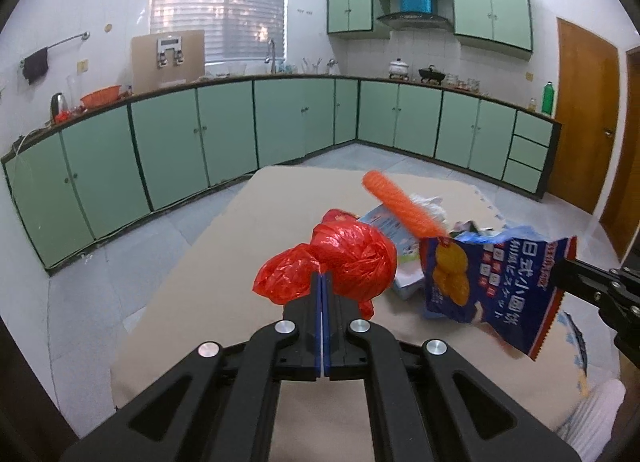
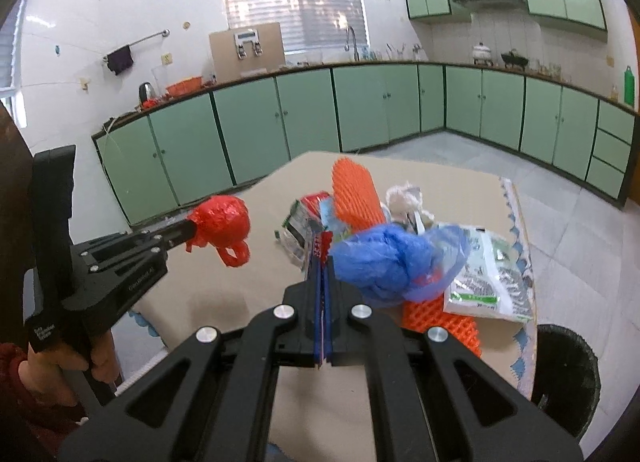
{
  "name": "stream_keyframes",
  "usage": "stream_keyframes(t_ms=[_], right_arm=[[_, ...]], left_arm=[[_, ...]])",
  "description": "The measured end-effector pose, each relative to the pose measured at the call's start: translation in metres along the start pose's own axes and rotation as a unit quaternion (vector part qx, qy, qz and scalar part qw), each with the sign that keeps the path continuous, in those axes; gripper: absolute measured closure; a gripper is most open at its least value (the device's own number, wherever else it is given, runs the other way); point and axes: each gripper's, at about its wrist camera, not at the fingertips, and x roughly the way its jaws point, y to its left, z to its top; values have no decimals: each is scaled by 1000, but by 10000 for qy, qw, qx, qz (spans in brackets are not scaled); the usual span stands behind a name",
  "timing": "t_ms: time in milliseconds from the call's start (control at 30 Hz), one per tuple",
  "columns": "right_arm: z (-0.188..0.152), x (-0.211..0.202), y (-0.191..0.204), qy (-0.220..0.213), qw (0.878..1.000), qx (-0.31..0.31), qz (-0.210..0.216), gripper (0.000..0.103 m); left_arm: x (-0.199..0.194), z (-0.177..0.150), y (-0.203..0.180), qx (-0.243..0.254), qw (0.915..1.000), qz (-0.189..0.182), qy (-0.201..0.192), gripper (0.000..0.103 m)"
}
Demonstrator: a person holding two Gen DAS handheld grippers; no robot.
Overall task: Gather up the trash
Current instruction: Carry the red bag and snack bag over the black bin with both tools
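My left gripper is shut on a crumpled red plastic bag, held above the beige table. In the right wrist view the left gripper comes in from the left with the red bag at its tips. My right gripper is shut on the serrated edge of a blue snack packet. That packet hangs from the right gripper, lifted off the trash pile. A crumpled blue plastic bag lies just right of the right fingers.
The pile on the table holds an orange foam net, a second orange net, a white-green packet, white tissue and small cartons. A black bin stands by the table's near right corner. Green cabinets line the walls.
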Motion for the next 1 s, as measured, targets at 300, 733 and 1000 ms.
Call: stream_keyframes(t_ms=[300, 733, 1000], right_arm=[[11, -52, -16, -531, 9984, 177, -100, 103], [10, -113, -78, -980, 9890, 410, -1026, 103], [-21, -132, -154, -872, 9722, 880, -1988, 103]], left_arm=[[-32, 13, -33, 214, 9980, -495, -323, 103], [-24, 24, -115, 601, 9868, -1458, -356, 103], [1, 22, -196, 1031, 9689, -2241, -219, 103]])
